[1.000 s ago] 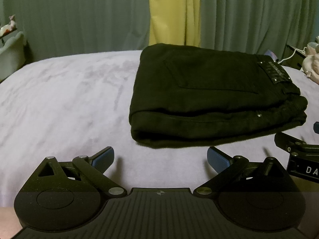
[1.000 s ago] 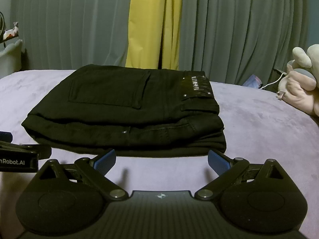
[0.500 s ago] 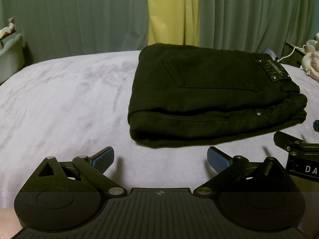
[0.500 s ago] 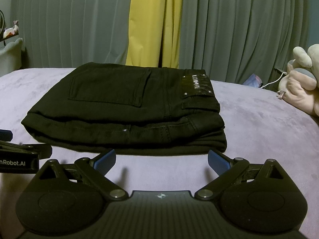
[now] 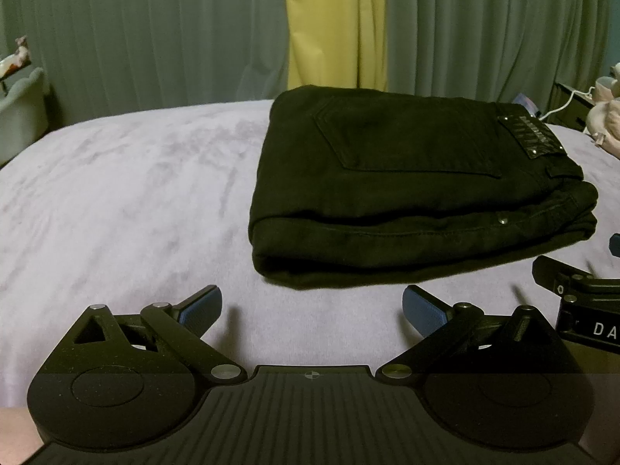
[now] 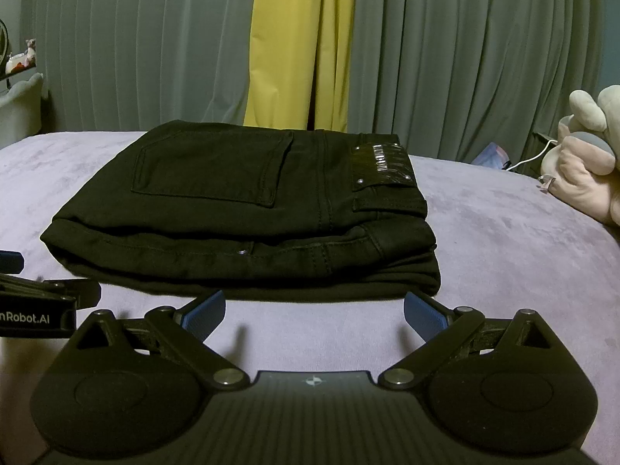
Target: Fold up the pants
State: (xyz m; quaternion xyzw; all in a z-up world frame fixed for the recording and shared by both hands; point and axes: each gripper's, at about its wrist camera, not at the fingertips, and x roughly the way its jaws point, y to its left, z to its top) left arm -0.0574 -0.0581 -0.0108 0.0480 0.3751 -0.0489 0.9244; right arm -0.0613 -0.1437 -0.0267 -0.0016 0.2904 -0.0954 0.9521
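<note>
Black pants (image 5: 407,193) lie folded into a compact stack on the lilac bedspread, back pocket and waistband patch facing up. In the right wrist view the same pants (image 6: 248,209) sit straight ahead. My left gripper (image 5: 312,306) is open and empty, a short way in front of the stack's near left corner. My right gripper (image 6: 314,310) is open too, nothing between its blue pads, just short of the stack's near edge. Each gripper shows at the edge of the other's view: the right gripper (image 5: 581,302) and the left gripper (image 6: 38,302).
The lilac bedspread (image 5: 116,201) spreads wide to the left of the pants. A plush toy (image 6: 585,162) and a white cable lie at the right edge of the bed. Grey and yellow curtains (image 6: 294,46) hang behind. A pale tub (image 5: 19,116) stands at far left.
Both grippers have drawn slightly back and up from the stack; the pants lie unchanged, and both grippers stay open.
</note>
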